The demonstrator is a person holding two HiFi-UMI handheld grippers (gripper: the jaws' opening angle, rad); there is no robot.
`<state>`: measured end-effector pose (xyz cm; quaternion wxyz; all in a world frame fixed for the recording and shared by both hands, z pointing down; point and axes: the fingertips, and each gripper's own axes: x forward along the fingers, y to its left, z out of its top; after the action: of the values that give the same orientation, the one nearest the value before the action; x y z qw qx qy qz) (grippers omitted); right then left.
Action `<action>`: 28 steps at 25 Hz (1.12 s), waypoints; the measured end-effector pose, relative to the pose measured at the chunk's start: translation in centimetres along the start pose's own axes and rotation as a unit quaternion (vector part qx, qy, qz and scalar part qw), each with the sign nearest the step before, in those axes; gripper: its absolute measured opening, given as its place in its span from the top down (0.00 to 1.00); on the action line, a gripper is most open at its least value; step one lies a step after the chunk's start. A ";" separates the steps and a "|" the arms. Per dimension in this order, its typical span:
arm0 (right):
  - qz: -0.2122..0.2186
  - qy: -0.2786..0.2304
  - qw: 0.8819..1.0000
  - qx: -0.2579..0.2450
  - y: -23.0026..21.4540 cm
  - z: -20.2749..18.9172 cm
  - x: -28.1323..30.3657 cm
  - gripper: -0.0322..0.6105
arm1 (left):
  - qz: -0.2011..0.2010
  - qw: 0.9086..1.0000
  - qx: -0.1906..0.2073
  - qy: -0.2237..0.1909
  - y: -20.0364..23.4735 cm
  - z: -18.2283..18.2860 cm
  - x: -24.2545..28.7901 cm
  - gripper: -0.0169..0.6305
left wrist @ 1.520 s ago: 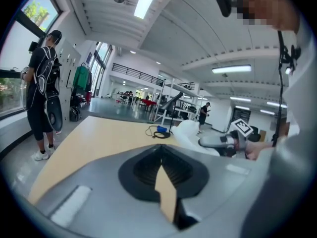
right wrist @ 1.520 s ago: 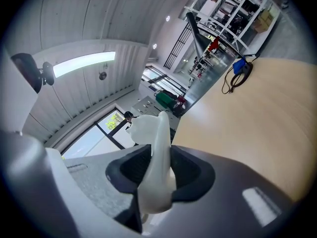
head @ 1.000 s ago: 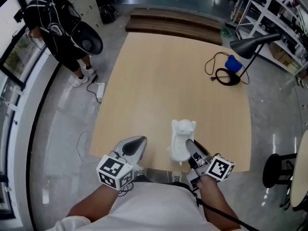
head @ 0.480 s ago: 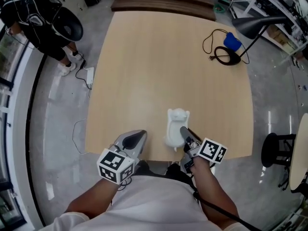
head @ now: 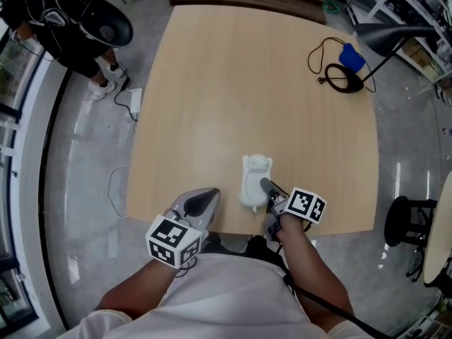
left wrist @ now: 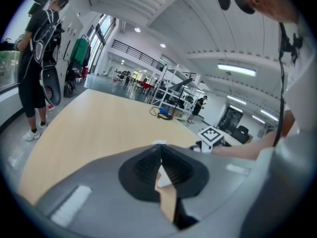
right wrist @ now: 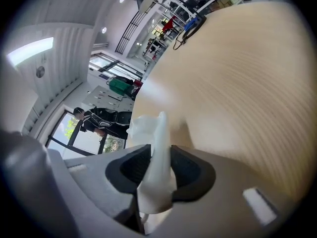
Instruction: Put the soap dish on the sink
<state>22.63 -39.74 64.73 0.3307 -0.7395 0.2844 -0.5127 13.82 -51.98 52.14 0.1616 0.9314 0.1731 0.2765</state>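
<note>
Grey polished floor (head: 85, 189) surrounds a large pale wooden table (head: 247, 83), seen from steeply above. At far left a person in black (head: 60, 27) stands by the window, and a white power strip (head: 134, 101) lies on the floor just beside the table's left edge.

At the near edge, left of centre, the left hand-held gripper (head: 201, 202) points onto the table, its marker cube (head: 173, 241) towards the wearer. Its own view shows the jaws together, with nothing between the pads.

Just to its right is the soap dish (head: 253, 179), a white piece with two small ears at its far end. It is over the near part of the table, close to the edge. The right hand-held gripper (head: 266, 186) is clamped on the dish's near end: in the right gripper view the black pads press on either side of the thin white wall, which stands upright between them. Whether the dish's underside touches the table cannot be told.

Well apart, at the far right corner of the table, a black lamp (head: 381, 37) leans over its round base, with a coiled black cable (head: 321, 58) and a blue thing (head: 351, 56) beside it. Off the table on the right stands a black stool (head: 409, 214).
</note>
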 end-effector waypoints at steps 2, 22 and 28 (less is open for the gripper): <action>-0.002 0.007 1.000 0.001 -0.1 -0.2 0.4 0.75 | -0.002 1.000 -0.001 0.002 -0.1 -0.1 0.0 0.96; -0.004 0.042 0.999 -0.007 -1.4 -0.1 1.4 0.65 | -0.008 1.000 0.008 0.006 -0.7 -0.6 -0.6 0.96; -0.008 0.020 1.000 -0.014 -1.6 1.0 0.3 0.63 | -0.009 1.000 0.014 0.004 -0.9 -0.5 -1.0 0.96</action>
<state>23.85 -38.78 65.90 0.3105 -0.7360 0.2924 -0.5257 12.53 -51.46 51.72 0.1507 0.9309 0.1859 0.2760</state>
